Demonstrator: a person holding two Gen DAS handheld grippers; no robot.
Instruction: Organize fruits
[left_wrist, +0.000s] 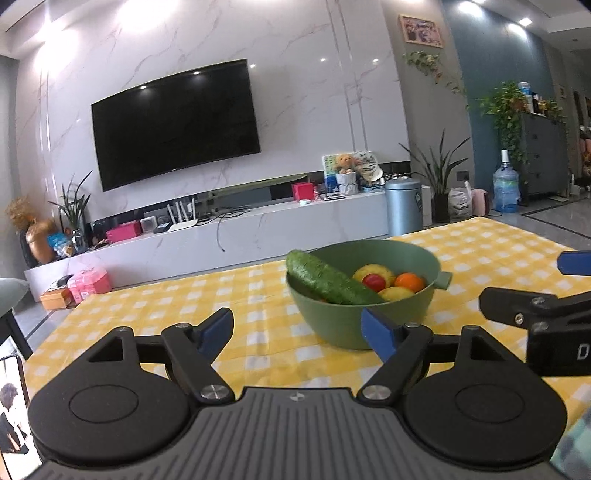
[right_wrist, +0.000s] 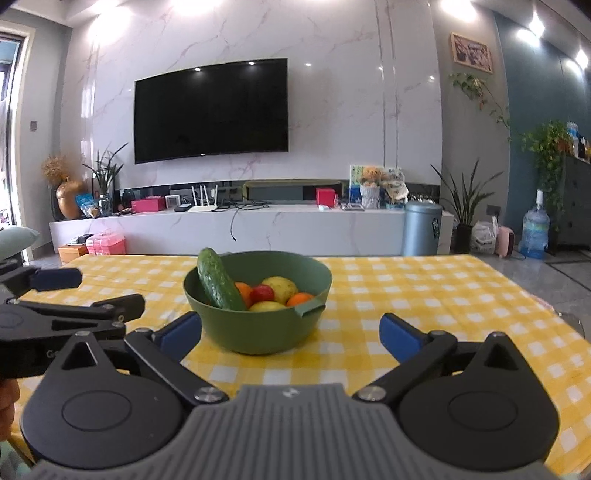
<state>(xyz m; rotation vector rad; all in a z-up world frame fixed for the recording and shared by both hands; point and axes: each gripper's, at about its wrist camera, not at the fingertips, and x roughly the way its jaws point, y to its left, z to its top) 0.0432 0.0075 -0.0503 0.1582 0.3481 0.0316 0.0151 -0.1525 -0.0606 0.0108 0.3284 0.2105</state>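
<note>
Both spread-wide grippers, left gripper (left_wrist: 299, 332) and right gripper (right_wrist: 291, 332), face the bowl (right_wrist: 258, 328).

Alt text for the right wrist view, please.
A green bowl of fruit with a cucumber leaning out sits on a yellow checked tablecloth. The right tongs stand open and empty before it, the left tongs at the left edge.
</note>
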